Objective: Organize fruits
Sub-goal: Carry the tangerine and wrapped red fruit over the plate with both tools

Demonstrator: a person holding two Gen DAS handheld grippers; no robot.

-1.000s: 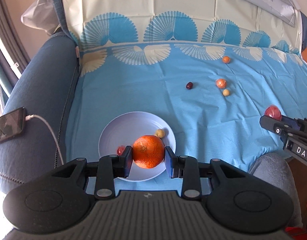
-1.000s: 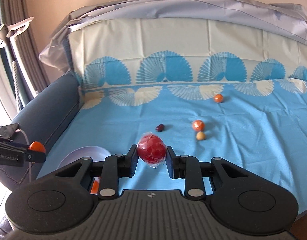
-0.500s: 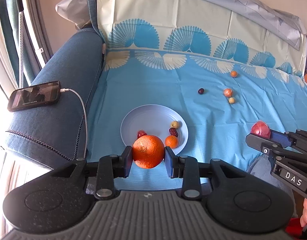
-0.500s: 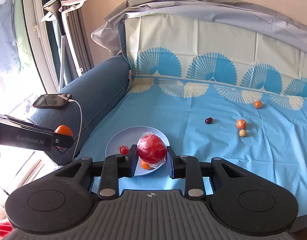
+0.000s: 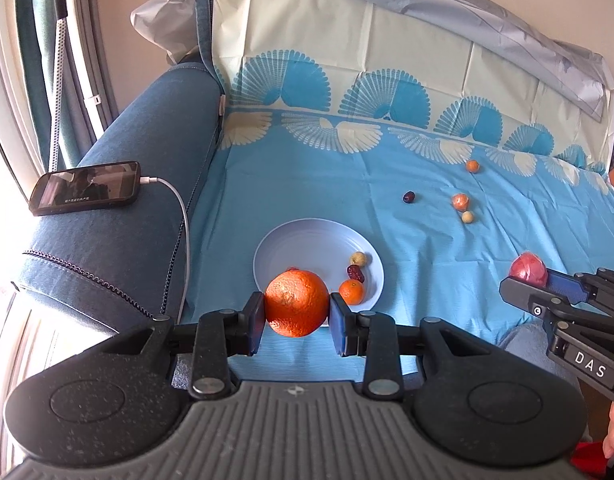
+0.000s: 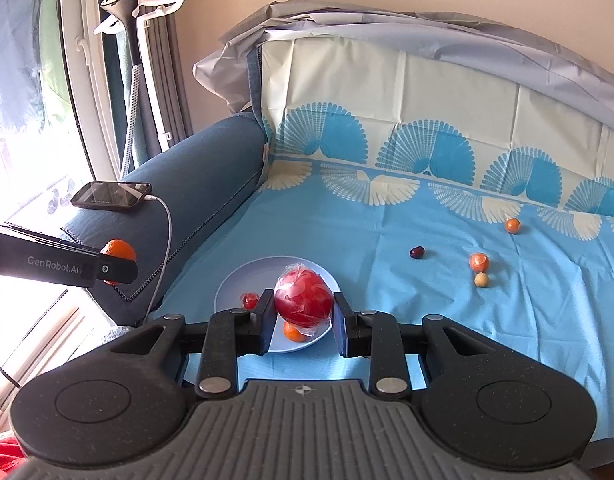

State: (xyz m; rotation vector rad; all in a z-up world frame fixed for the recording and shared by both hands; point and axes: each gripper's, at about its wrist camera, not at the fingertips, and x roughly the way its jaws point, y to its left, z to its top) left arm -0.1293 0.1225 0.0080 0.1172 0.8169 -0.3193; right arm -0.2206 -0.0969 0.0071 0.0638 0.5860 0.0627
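Observation:
My left gripper (image 5: 297, 317) is shut on a big orange (image 5: 297, 302), held above the near rim of the pale blue plate (image 5: 307, 244). The plate holds a small orange (image 5: 351, 292), a dark red date (image 5: 355, 273) and a pale round fruit (image 5: 358, 258). My right gripper (image 6: 303, 320) is shut on a red fruit wrapped in clear film (image 6: 303, 298), above the plate (image 6: 243, 284). Several small fruits lie on the blue cloth: a dark one (image 6: 417, 253), two orange ones (image 6: 479, 261) (image 6: 512, 225) and a pale one (image 6: 481, 279).
A phone (image 5: 85, 193) on a white charging cable (image 5: 183, 216) lies on the blue sofa arm at left. The sofa back is covered by the patterned cloth (image 5: 347, 60). A garment steamer stand (image 6: 135, 40) is by the window at left.
Both grippers have pulled back toward me and to the left with their fruit, so the plate lies farther ahead. The right gripper now hangs over the plate.

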